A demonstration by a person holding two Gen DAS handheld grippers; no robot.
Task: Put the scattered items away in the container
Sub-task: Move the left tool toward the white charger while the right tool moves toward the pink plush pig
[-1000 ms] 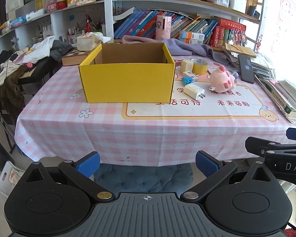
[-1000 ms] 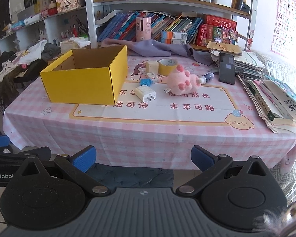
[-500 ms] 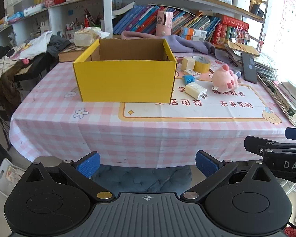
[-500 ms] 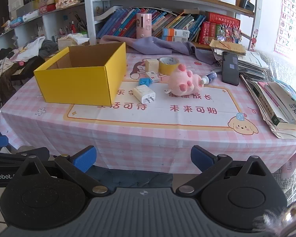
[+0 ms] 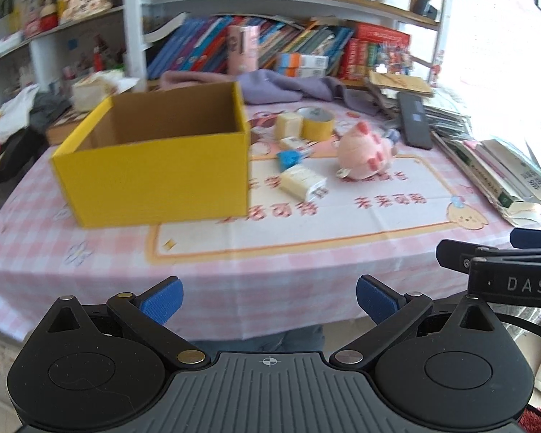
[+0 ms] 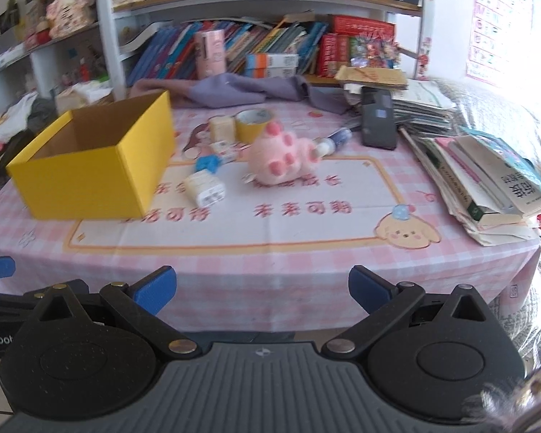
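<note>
Right beside the box (image 6: 90, 166), on its open-table side, the scattered things are lying in a loose cluster: a white charger (image 6: 205, 189) nearest the box's front corner, a blue clip (image 6: 207, 163) just behind it, a small carton (image 6: 224, 149), a cream block (image 6: 221, 127) and a tape roll (image 6: 254, 125) farther back, and a pink plush (image 6: 283, 158) a little farther out from the box. The box is sitting open and looks empty, though its floor is partly hidden. Judging by looks, the plush is going to be light and soft, so it will squash under a pinch; its round body seems the best hold. The charger is likely hard, smooth and a bit slippery, best taken across its flat sides. The tape roll is stiff and could be pinched through its wall. Both tongs are hanging short of the table edge, well back from the box. The left gripper (image 5: 269, 297) is standing wide open, gripping nothing and touching nothing. The right gripper (image 6: 262, 288) is likewise spread wide and empty.
</note>
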